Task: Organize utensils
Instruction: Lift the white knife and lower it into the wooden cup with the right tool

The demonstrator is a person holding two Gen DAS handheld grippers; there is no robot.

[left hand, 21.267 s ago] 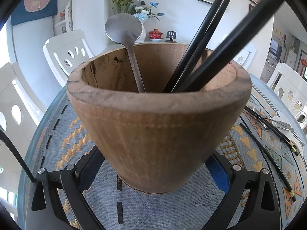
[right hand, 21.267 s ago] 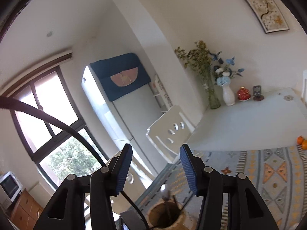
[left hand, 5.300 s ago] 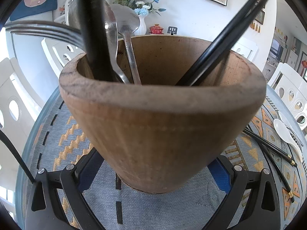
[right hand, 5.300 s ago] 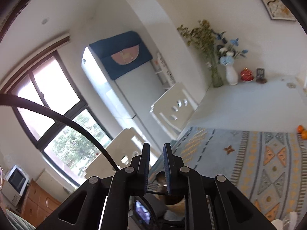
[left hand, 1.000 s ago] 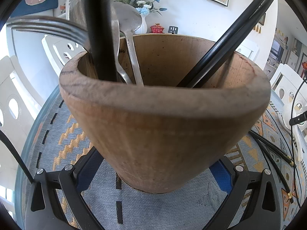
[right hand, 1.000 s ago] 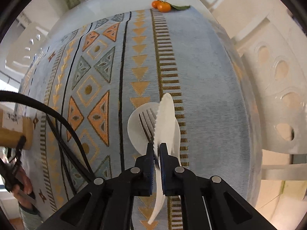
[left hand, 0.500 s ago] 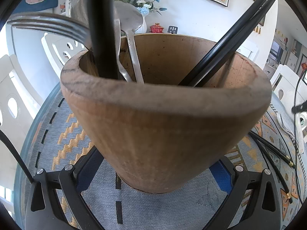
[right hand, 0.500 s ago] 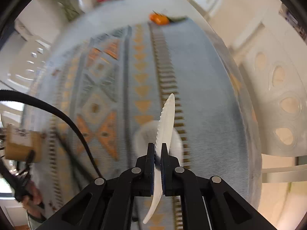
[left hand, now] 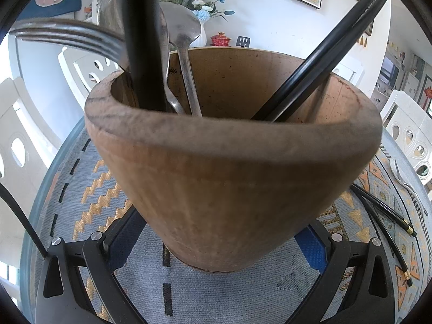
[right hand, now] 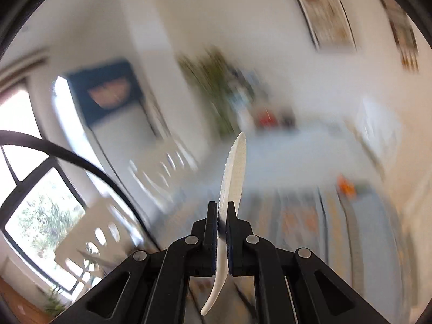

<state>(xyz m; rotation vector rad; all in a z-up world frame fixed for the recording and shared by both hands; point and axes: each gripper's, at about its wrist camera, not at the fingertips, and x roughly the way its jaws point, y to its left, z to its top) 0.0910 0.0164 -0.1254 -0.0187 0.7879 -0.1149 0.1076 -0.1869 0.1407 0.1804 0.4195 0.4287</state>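
Note:
My left gripper [left hand: 216, 232] is shut on the base of a wooden cup [left hand: 229, 183], with a blue pad on each side of it. The cup stands on the patterned cloth and holds a metal fork [left hand: 67, 37], spoons [left hand: 183, 27], a thick black handle [left hand: 140, 40] and a pair of black chopsticks [left hand: 324, 54]. More black chopsticks [left hand: 383, 208] and a metal fork [left hand: 405, 181] lie on the cloth to the right. My right gripper [right hand: 222, 208] is in the air, shut on a white serrated plastic knife [right hand: 236, 167] whose blade points up and away.
The round table's patterned cloth [left hand: 89, 210] spreads under the cup. White chairs [left hand: 410, 135] ring the table, and a flower vase [left hand: 201, 35] stands behind it. The right wrist view is motion-blurred; an orange [right hand: 345, 186] shows faintly on the far side of the table.
My right gripper has lifted the white knife off the table and tipped up, so its view swung from the cloth to the room. The left gripper and cup have not moved.

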